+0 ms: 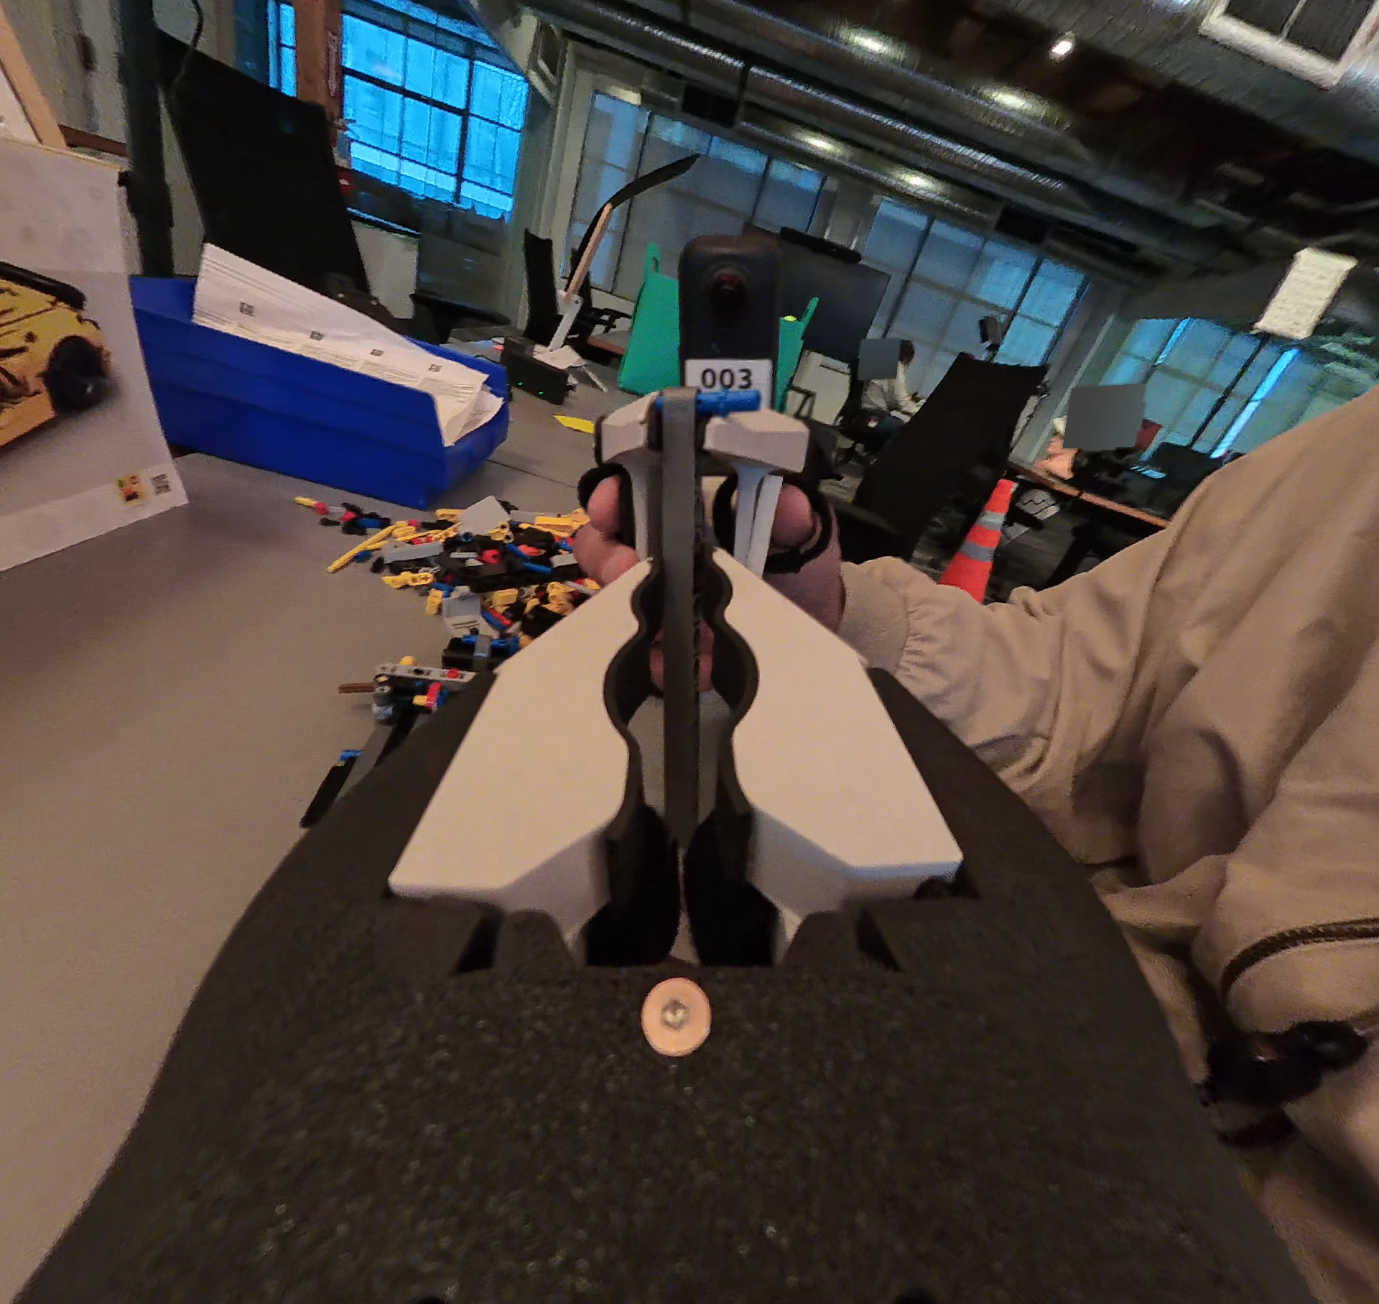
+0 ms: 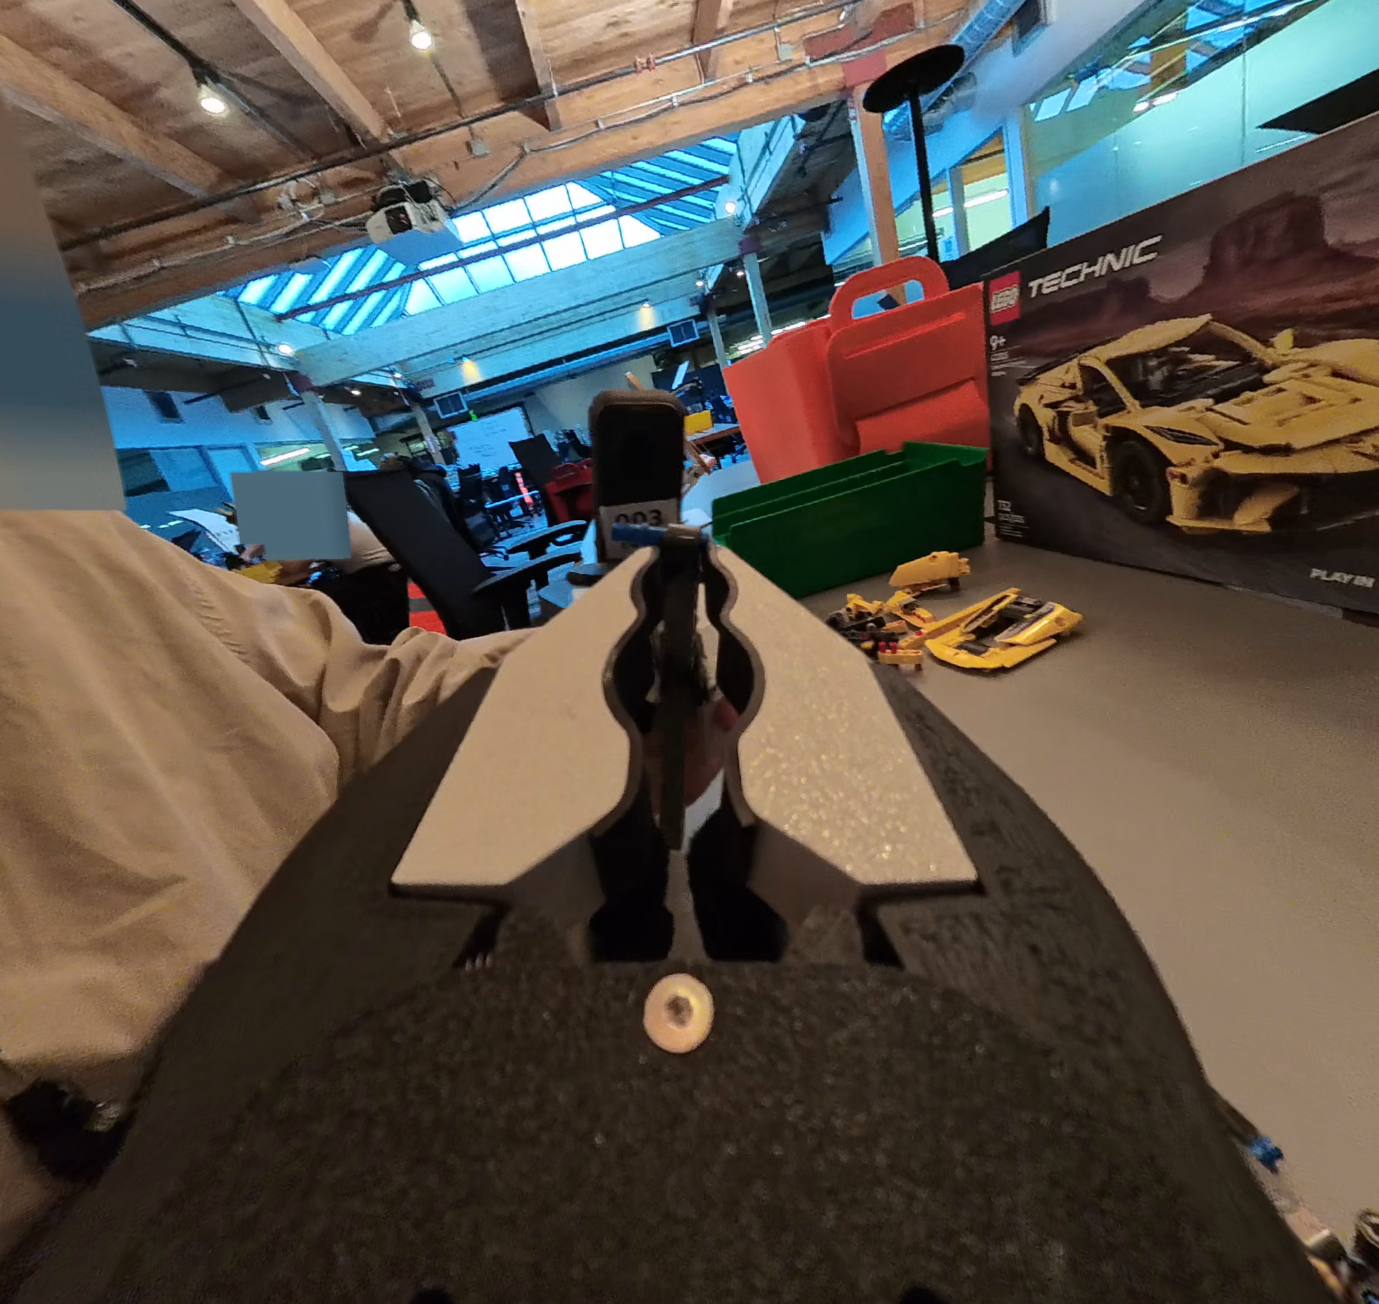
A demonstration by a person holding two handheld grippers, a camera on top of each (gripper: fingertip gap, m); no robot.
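My left claw and right claw face each other above the grey tabletop, both clamped on one thin dark strip carrying a blue peg. Beyond lie loose bricks, a blue bin, then windows

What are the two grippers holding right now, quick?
Left gripper: closed on the long dark grey plastic beam.
Right gripper: closed on that same beam, with a small blue plastic pin at its tip.
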